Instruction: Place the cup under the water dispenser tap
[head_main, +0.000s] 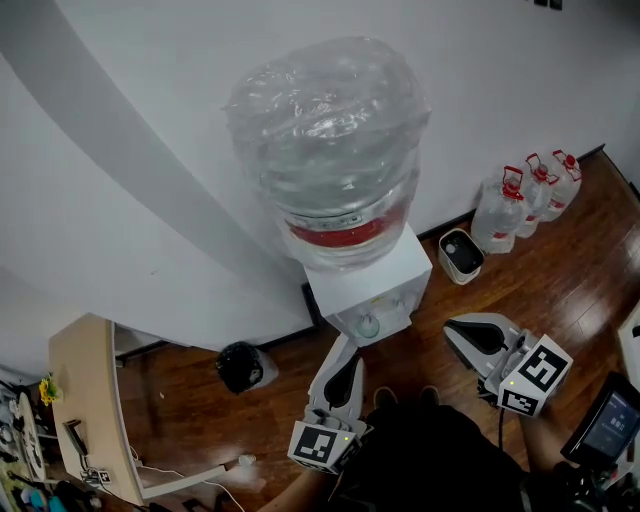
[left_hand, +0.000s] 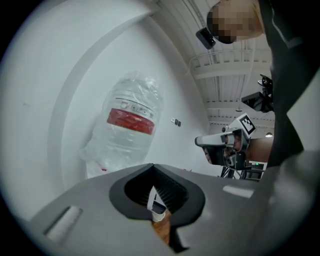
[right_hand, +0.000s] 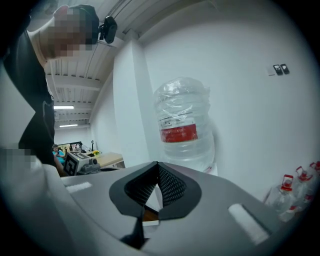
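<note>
Far left: corner of a pale table (head_main: 82, 390) with clutter at its edge, then a black bag-lined bin (head_main: 245, 367) on the wooden floor (head_main: 560, 250). Both are well apart from the work area.

Left gripper (head_main: 343, 348): jaws pressed fully together with nothing between them. Its own view shows only a sliver of white and brown floor through the notch. It is held level, with its tip near the front left corner of the water dispenser (head_main: 375, 280) and not touching it. Judgement: kept closed and off the machine because it has nothing to carry here.

Dispenser: white cabinet against the wall, topped by a big bottle (head_main: 325, 140) wrapped in crinkled film with a red band low down. In the recess at the front sits a small pale round thing (head_main: 370, 323). I take it for the cup, seen from above and standing under the tap. It is too small to rule out a knob. Neither gripper has a cup.

Right gripper (head_main: 453, 328): jaws likewise closed tight and empty, tipped slightly down, just right of the dispenser's front and clear of it. Judgement: the placing looks done.

Further right: a small white bin (head_main: 462, 255) beside the cabinet, three red-capped jugs (head_main: 530, 195) along the wall, and a tablet (head_main: 608, 425) at the lower edge.

Obstructions: nothing lies between the grippers and the recess, but the overhanging bottle hides the taps from the head view
</note>
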